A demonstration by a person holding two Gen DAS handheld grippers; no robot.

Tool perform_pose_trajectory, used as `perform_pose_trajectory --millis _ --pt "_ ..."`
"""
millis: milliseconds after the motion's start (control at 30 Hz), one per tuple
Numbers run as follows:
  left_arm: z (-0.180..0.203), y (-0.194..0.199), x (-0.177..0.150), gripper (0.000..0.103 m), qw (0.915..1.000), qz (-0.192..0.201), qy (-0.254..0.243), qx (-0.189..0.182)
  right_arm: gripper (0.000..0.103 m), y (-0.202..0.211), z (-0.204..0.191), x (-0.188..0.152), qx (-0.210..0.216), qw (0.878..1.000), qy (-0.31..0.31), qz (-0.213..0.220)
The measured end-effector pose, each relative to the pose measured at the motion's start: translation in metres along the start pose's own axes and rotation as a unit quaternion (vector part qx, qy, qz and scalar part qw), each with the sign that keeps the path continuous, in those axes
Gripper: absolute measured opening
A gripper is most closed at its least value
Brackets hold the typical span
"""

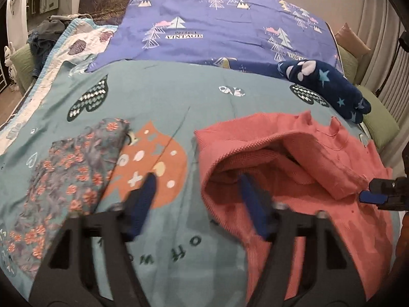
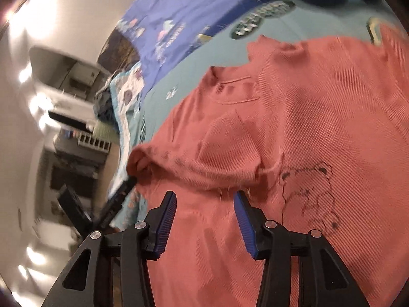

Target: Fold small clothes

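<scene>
warm dim indoor light, heavy fisheye bending at edges, motion blur, perhaps ceiling-lamp glare in right wrist view

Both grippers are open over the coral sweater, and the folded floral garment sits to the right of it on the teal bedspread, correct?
Not quite: the folded floral garment lies to the left of the coral sweater, as the left wrist view shows. The rest holds: left gripper and right gripper are open, on the teal bedspread.
</scene>
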State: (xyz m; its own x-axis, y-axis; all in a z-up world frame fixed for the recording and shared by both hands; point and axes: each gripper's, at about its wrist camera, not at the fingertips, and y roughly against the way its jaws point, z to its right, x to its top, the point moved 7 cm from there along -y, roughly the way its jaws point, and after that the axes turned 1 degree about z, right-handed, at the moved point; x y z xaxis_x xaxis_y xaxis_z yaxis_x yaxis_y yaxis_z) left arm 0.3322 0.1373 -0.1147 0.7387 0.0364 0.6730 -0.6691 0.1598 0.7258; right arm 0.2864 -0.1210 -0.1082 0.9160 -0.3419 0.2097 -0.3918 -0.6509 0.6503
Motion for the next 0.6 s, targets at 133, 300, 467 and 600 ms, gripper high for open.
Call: perform_pose_trajectory --millis 133,300,467,600 --pt "0.001 -0.013 -0.003 0.006 0.9994 -0.029 0.015 -0.014 0.051 -0.008 0.009 0.017 0.006 0.999 -0.054 0.005" --pt "0.003 0.008 -0.001 0.005 0.9999 0.005 0.001 -0.009 0.007 0.002 0.004 0.035 -0.027 0.997 -0.045 0.048" --pt "0.007 0.037 0.005 0.005 0.9985 0.046 -0.019 -0.020 0.007 0.090 -0.044 0.048 0.004 0.975 0.073 0.208" --pt "0.022 0.042 -0.008 0.005 0.9970 0.046 -0.059 -0.017 0.009 0.113 -0.033 0.036 -0.026 0.968 0.108 0.227"
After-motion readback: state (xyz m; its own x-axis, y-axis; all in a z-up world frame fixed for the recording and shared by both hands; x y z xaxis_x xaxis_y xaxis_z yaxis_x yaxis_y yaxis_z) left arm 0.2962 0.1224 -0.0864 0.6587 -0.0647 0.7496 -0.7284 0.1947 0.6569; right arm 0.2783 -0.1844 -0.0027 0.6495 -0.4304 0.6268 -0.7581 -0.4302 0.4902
